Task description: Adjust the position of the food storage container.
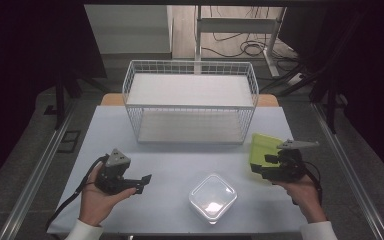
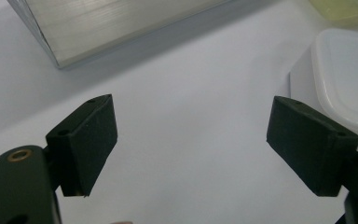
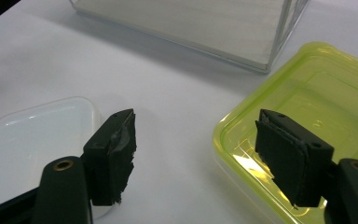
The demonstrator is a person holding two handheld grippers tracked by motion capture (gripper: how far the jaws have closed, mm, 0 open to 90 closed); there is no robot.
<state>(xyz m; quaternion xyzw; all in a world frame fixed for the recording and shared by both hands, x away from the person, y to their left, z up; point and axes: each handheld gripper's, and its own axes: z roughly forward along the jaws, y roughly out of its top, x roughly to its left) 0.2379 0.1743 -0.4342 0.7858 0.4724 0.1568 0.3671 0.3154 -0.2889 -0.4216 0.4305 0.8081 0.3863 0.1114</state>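
Note:
A yellow-green clear container (image 1: 262,145) lies open on the table's right side, in front of the wire rack. My right gripper (image 1: 258,168) is at its near edge, open; in the right gripper view (image 3: 196,154) one jaw hangs over the container's inside (image 3: 317,88) and the other over bare table, with the rim between them. A clear white lidded container (image 1: 212,196) sits near the front middle. My left gripper (image 1: 144,183) is held open to its left, low over the table, nothing between its jaws (image 2: 191,140); the white container (image 2: 349,74) lies just beyond its right jaw.
A white wire rack (image 1: 190,100) with two shelves stands at the back middle of the white table (image 1: 165,160); its lower shelf (image 2: 107,23) shows ahead of the left gripper. Bare tabletop lies between the two grippers. Metal rails run along both table sides.

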